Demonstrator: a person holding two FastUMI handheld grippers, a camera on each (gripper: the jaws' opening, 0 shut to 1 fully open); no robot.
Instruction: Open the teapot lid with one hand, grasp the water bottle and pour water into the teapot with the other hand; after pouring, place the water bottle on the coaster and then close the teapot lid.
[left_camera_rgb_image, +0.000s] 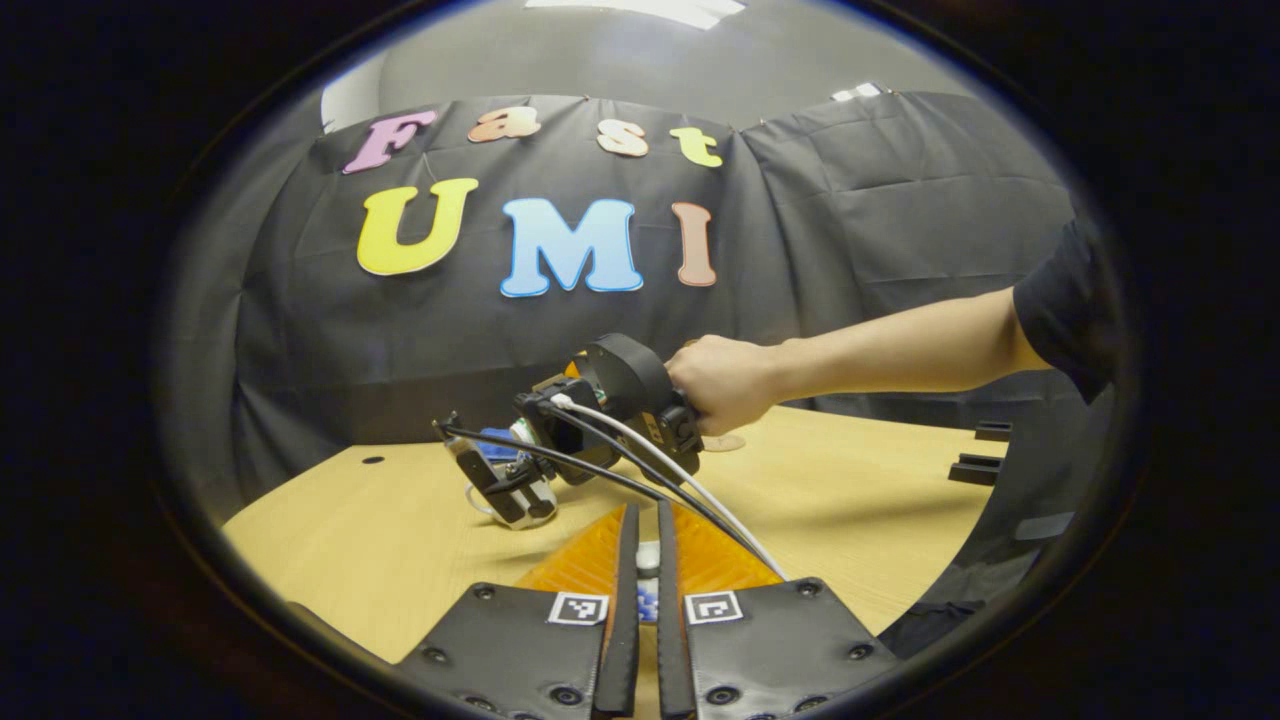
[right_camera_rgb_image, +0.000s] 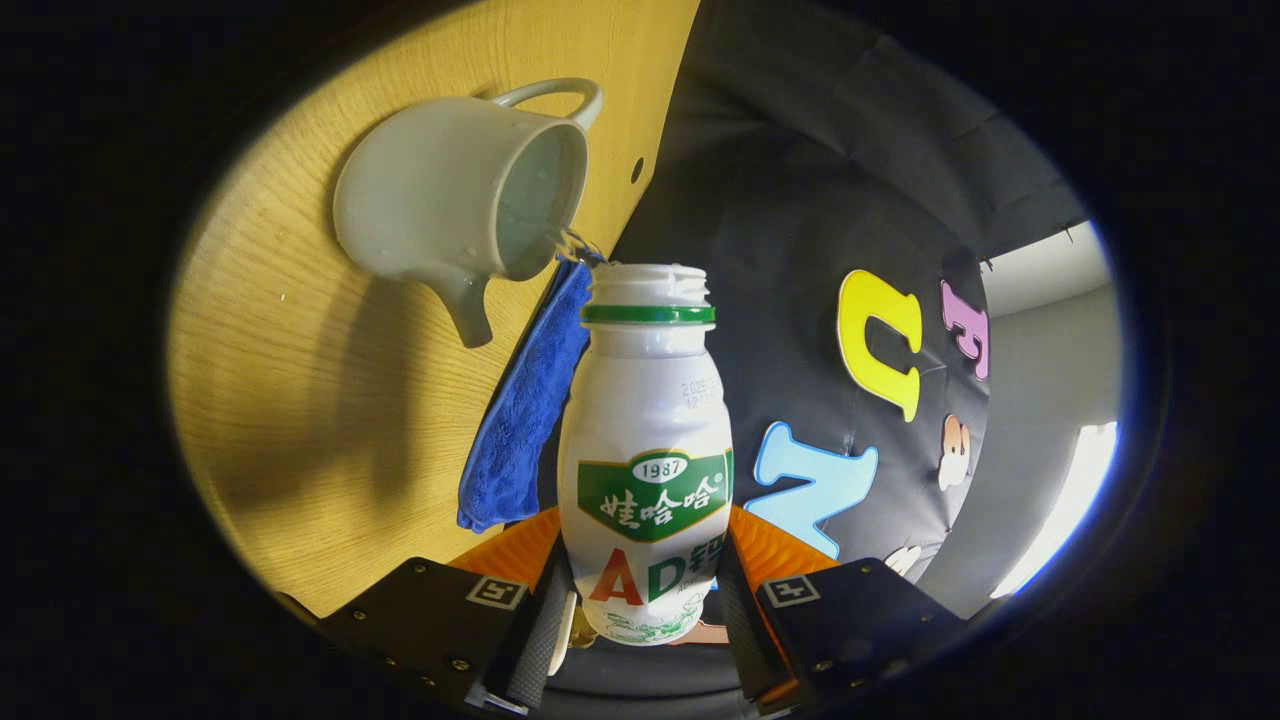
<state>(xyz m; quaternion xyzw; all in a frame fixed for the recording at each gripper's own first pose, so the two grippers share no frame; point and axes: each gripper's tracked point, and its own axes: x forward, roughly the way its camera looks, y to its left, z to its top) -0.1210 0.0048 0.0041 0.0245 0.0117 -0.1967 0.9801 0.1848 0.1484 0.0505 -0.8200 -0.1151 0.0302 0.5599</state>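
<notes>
In the right gripper view, my right gripper (right_camera_rgb_image: 645, 590) is shut on a white water bottle (right_camera_rgb_image: 645, 420) with a green neck ring and no cap. The bottle is tipped towards the white teapot (right_camera_rgb_image: 450, 190), and a thin stream of water (right_camera_rgb_image: 572, 240) runs from its mouth into the open top. My left gripper (left_camera_rgb_image: 647, 515) is shut on a small white piece, apparently the teapot lid (left_camera_rgb_image: 648, 553), mostly hidden between the fingers. In the left gripper view, a hand (left_camera_rgb_image: 725, 380) holds the right gripper (left_camera_rgb_image: 495, 480) tilted over the teapot (left_camera_rgb_image: 535, 500).
A blue cloth (right_camera_rgb_image: 530, 400) lies beside the teapot on the wooden table (right_camera_rgb_image: 300, 380). A small round brownish disc, perhaps the coaster (left_camera_rgb_image: 722, 442), sits below the hand. Black blocks (left_camera_rgb_image: 975, 465) stand at the table's right edge. The table has a small hole (left_camera_rgb_image: 373, 460).
</notes>
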